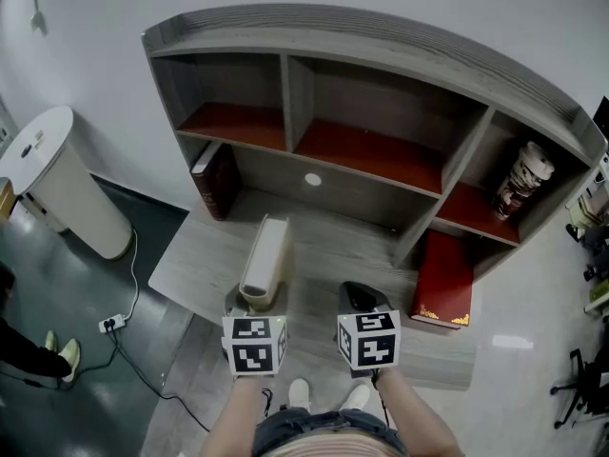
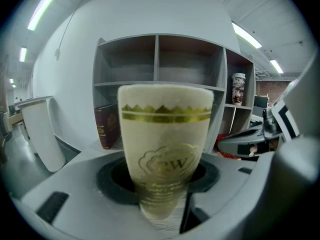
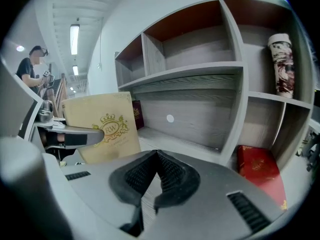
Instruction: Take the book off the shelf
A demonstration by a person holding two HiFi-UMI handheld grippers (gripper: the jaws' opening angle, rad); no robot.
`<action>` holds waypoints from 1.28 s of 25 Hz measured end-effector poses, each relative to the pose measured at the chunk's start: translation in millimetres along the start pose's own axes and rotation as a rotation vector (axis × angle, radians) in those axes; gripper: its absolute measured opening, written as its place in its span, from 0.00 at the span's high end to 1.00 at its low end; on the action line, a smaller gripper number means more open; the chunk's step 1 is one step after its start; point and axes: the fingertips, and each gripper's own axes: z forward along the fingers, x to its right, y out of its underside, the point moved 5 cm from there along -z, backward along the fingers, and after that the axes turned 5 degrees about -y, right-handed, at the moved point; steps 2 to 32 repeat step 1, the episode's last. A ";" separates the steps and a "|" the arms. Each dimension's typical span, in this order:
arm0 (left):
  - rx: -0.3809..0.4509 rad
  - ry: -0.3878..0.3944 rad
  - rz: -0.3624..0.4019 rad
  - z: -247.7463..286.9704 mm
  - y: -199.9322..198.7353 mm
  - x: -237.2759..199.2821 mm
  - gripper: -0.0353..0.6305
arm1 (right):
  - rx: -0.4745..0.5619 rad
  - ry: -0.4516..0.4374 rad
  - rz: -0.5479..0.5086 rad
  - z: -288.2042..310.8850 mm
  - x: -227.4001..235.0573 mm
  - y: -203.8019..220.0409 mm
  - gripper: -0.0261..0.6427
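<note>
A cream book [image 1: 265, 251] is clasped upright in the jaws of the left gripper [image 1: 257, 298], over the counter [image 1: 328, 241], out of the shelf [image 1: 381, 112]. The right gripper [image 1: 362, 300] is held alongside, jaws pressed together on nothing.

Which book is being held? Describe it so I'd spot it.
Start at the grey shelf unit on the desk. In front, the left gripper clamps an upright cream book. Unlike the maroon book and red book nearby, it is pale with gold trim.
</note>
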 end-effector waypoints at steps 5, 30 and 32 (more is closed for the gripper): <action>0.001 0.004 -0.004 0.0 0.0 -4.2 0.61 | -0.001 -0.002 -0.001 2.5 -4.2 -1.1 0.95; 0.001 0.004 -0.004 0.0 0.0 -4.2 0.61 | -0.001 -0.002 -0.001 2.5 -4.2 -1.1 0.95; 0.001 0.004 -0.004 0.0 0.0 -4.2 0.61 | -0.001 -0.002 -0.001 2.5 -4.2 -1.1 0.95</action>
